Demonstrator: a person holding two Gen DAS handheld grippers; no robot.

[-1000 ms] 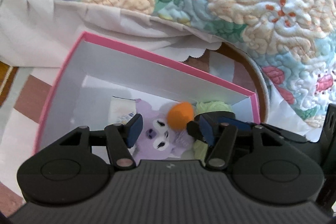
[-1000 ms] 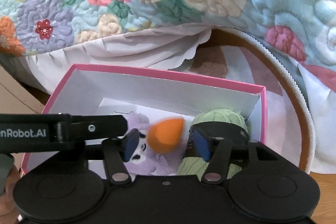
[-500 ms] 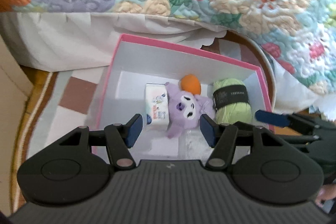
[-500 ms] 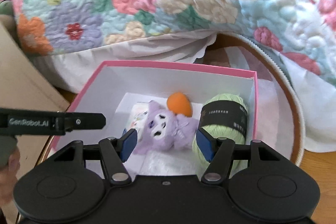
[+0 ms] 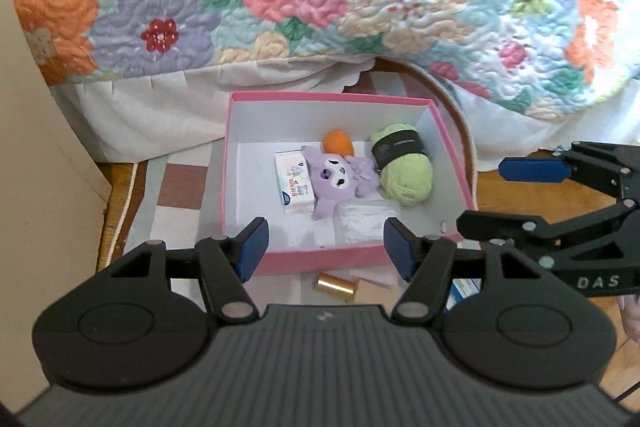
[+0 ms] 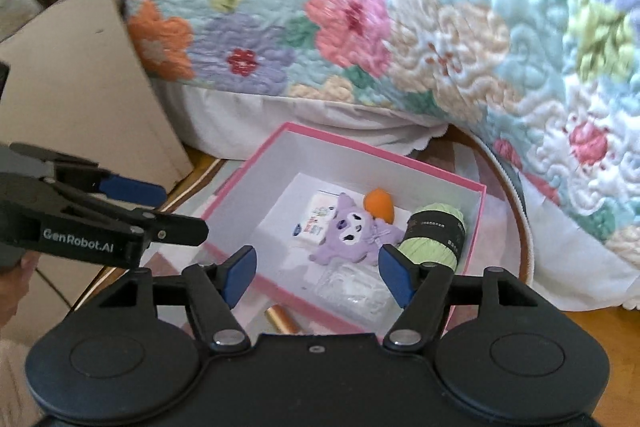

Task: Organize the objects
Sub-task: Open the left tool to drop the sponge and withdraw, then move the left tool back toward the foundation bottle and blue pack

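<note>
Claws: left claw (image 5: 324, 249) and right claw (image 6: 316, 273) both parted, empty, jaws just widening. Plush (image 5: 338, 179) boxed in pink box (image 5: 320, 257). Next: gold spool (image 5: 335, 283), six o'clock of box.

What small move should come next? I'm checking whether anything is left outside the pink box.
Probably lower the left gripper onto the gold spool, which lies on the floor just outside the near wall of the pink box. The plush, orange ball, green yarn and tissue pack are already inside, and both grippers have just been opening with nothing between their jaws.
</note>
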